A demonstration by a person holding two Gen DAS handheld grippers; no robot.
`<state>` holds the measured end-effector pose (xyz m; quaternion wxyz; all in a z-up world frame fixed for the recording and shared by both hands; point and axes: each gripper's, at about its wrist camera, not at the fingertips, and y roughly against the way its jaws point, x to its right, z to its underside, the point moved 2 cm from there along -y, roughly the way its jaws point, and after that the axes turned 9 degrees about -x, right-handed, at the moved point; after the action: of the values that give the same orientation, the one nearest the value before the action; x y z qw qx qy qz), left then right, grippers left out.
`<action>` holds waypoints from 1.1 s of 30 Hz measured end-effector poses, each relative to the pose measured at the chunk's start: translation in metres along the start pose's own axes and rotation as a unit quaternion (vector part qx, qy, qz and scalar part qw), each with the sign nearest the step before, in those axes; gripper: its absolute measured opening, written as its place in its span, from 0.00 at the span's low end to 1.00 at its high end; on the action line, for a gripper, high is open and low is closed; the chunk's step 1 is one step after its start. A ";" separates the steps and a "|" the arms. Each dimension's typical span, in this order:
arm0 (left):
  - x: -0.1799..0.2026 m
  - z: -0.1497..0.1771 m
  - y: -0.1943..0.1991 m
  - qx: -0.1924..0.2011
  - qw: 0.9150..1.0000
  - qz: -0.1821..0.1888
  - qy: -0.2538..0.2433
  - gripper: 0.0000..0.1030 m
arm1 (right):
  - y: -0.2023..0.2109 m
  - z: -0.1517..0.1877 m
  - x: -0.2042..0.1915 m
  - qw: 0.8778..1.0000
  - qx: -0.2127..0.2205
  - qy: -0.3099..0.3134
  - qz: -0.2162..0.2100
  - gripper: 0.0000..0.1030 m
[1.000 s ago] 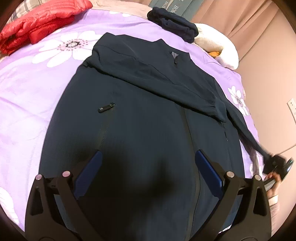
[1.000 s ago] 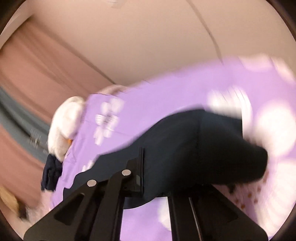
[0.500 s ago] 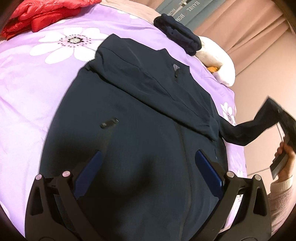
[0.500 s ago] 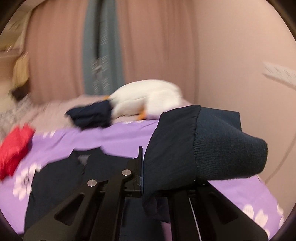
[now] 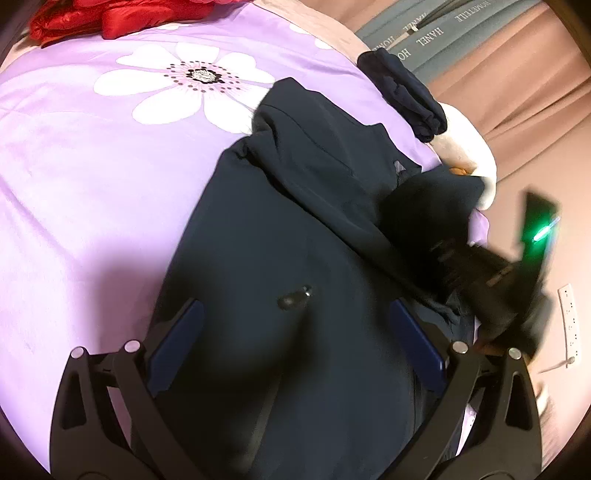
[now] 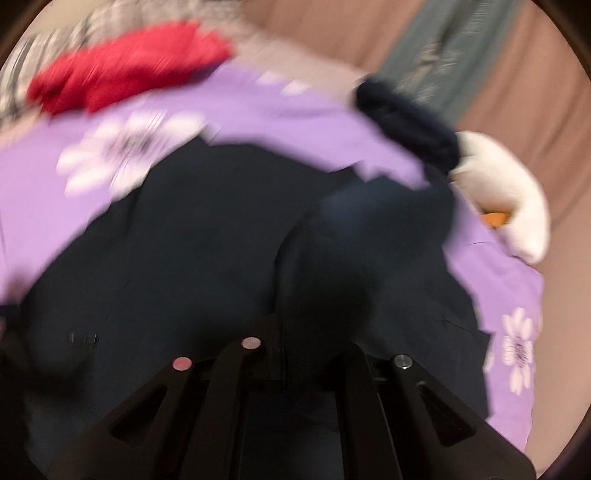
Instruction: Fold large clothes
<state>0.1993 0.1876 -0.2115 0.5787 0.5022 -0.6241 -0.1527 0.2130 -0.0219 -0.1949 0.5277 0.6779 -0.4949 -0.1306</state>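
A dark navy zip jacket [image 5: 280, 229] lies front-up on the purple flowered bedspread [image 5: 74, 166], one sleeve folded across its chest. My left gripper [image 5: 295, 332] is open and empty, hovering over the jacket's lower front. My right gripper [image 6: 306, 332] is shut on the jacket's other sleeve cuff [image 6: 332, 273] and holds it over the jacket body [image 6: 166, 240]; this view is blurred. In the left wrist view the right gripper [image 5: 480, 273] shows at the right, carrying the sleeve over the jacket's right side.
A red puffy jacket [image 5: 110, 14] lies at the bed's far left. A folded dark garment [image 5: 402, 92] and a white plush toy [image 5: 469, 155] sit at the bed's far edge, before curtains [image 5: 517, 74]. A wall [image 5: 569, 314] with a socket is at the right.
My right gripper has swung the sleeve cuff from off the bed's right side in over the jacket. My left gripper has shifted left and closer to the jacket, still open.
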 end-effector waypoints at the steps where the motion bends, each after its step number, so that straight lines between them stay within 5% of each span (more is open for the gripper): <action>1: -0.001 -0.002 0.000 0.000 1.000 0.002 0.000 0.98 | -0.011 0.006 -0.013 1.000 -0.019 0.016 -0.006 0.12; 4: -0.003 -0.008 0.000 -0.001 1.000 0.011 0.001 0.98 | -0.018 0.017 -0.031 0.998 -0.035 0.042 -0.029 0.53; 8: -0.005 -0.021 0.004 0.011 1.000 0.023 0.002 0.98 | 0.012 0.034 -0.023 0.997 -0.006 0.043 -0.060 0.64; 11: -0.001 -0.036 0.003 0.018 0.999 0.028 0.001 0.98 | 0.048 0.063 0.002 0.993 0.042 0.025 -0.107 0.81; 18: 0.035 -0.055 -0.030 -0.025 0.998 0.062 -0.021 0.98 | 0.069 0.108 0.062 0.983 0.076 -0.080 -0.149 0.81; 23: 0.053 -0.057 -0.073 -0.068 0.997 0.041 -0.021 0.96 | 0.060 0.136 0.094 0.969 0.080 -0.160 -0.172 0.81; 24: 0.054 -0.057 -0.080 -0.068 0.997 0.037 -0.014 0.78 | 0.056 0.142 0.100 0.966 0.079 -0.178 -0.173 0.81; 25: 0.054 -0.058 -0.083 -0.069 0.997 0.033 -0.010 0.45 | 0.052 0.147 0.105 0.963 0.078 -0.191 -0.175 0.81; 28: 0.058 -0.063 -0.087 -0.061 0.998 0.032 -0.006 0.07 | 0.044 0.159 0.115 0.955 0.077 -0.220 -0.183 0.81; 33: 0.107 -0.105 -0.044 0.045 0.995 0.015 -0.086 0.05 | 0.042 0.167 0.137 0.945 0.090 -0.259 -0.180 0.81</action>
<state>0.3298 0.1233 -0.1551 0.5021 0.5037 -0.6849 -0.1584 0.1391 -0.2293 -0.1807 0.2861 0.7428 -0.4941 -0.3497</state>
